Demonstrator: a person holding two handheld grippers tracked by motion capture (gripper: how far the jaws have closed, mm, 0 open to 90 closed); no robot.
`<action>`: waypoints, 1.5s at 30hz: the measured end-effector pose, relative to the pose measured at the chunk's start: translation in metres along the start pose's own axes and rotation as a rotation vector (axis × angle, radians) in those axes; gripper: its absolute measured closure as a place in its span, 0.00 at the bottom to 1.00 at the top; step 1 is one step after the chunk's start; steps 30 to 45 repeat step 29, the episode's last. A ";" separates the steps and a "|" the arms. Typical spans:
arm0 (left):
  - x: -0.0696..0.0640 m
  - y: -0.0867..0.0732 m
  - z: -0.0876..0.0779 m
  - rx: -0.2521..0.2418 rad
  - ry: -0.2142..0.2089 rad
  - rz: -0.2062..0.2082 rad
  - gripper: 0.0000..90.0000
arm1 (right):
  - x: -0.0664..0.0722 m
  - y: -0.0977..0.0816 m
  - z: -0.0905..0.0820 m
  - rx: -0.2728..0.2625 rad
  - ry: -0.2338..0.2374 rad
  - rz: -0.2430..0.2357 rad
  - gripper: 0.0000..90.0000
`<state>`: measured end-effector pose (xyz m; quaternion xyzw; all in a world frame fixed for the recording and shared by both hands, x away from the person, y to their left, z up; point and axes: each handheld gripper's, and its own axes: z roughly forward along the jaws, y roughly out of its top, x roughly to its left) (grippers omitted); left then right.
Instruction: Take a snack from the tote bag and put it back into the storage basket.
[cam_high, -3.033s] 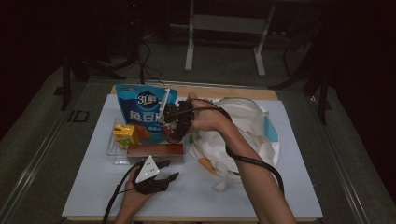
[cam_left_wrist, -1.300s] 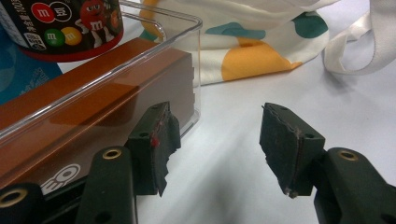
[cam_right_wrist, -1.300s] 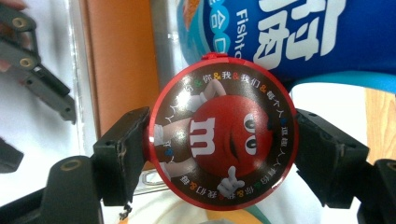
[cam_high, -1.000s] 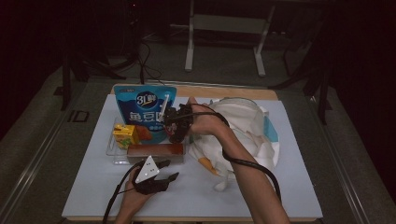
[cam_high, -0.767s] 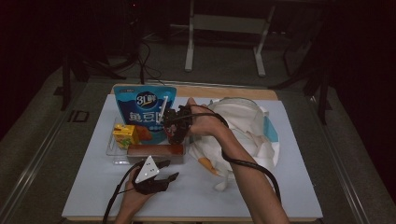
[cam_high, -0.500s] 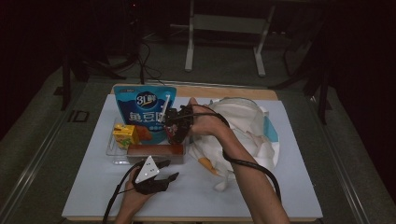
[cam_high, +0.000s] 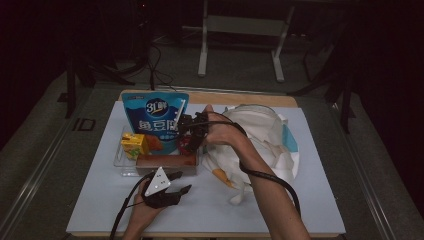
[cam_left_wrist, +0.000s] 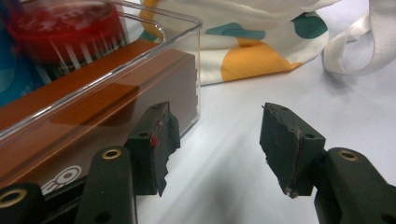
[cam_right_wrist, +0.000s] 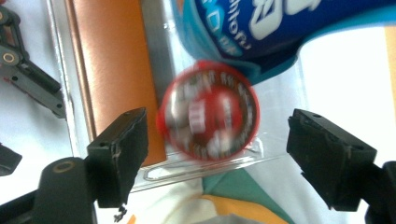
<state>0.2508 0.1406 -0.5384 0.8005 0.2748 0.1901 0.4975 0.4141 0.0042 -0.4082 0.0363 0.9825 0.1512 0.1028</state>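
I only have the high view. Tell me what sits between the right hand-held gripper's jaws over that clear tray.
Observer: The right gripper view shows a red round tub between the jaws of the right hand-held gripper. They stand wide open and clear of it on both sides.
Operator: Now report the left hand-held gripper.
Observer: The left hand-held gripper is open, with bare table between its jaws. One jaw is close by the corner of the clear tray; I cannot tell whether it touches.
Operator: Say what lies inside at that corner.
Observer: A long brown box lies along that wall, and its end reaches the corner.
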 end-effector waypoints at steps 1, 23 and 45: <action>0.000 0.000 0.000 0.000 0.000 -0.002 0.49 | -0.001 0.000 -0.002 -0.002 0.000 0.000 0.23; 0.000 0.000 0.000 0.000 0.002 -0.003 0.49 | -0.003 -0.003 -0.020 -0.025 -0.019 0.007 0.27; 0.000 0.000 0.000 0.002 0.002 -0.005 0.49 | -0.002 -0.007 -0.028 -0.034 -0.015 0.010 0.27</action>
